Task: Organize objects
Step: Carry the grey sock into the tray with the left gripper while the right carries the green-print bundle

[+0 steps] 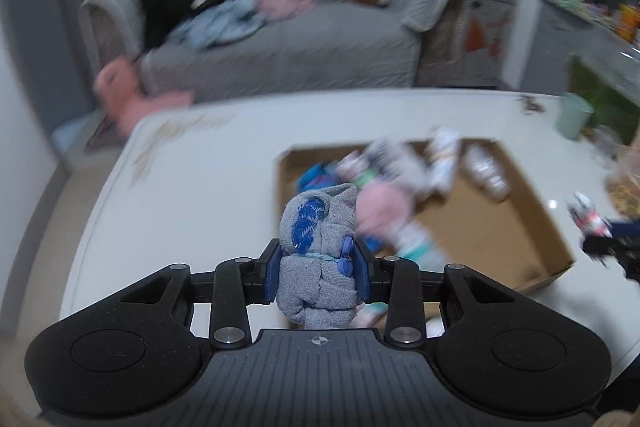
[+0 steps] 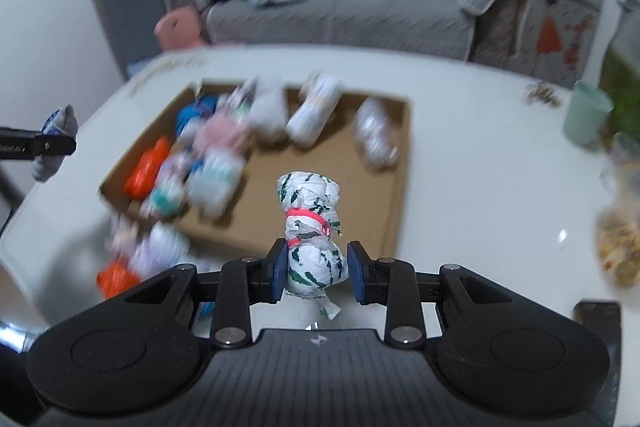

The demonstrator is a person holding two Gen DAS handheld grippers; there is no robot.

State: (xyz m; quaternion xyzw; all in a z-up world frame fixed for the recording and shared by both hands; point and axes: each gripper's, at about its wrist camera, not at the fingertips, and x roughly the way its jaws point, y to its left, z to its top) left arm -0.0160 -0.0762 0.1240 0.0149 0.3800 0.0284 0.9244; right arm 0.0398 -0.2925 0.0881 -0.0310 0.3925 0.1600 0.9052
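Left wrist view: the left tongs [image 1: 316, 275] clamp a grey-and-blue sock roll [image 1: 318, 247] above the bench [image 1: 192, 179]. The right tongs [image 2: 318, 273] grip a white green-streaked bundle [image 2: 312, 227] over the cardboard tray [image 2: 400, 163].

Glossy white table [image 2: 460, 147] – matt cardboard box [image 2: 352, 195], knitted grey cloth roll [image 1: 318, 259].

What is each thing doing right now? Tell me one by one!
Left gripper: jaws shut on the grey bundle.
Grey bundle: rolled, tied with a blue band, held upright.
Right gripper: jaws shut on the white bundle.
White bundle: rolled, tied with a pink band, held upright.
Cardboard box: open, partly filled with bundles.
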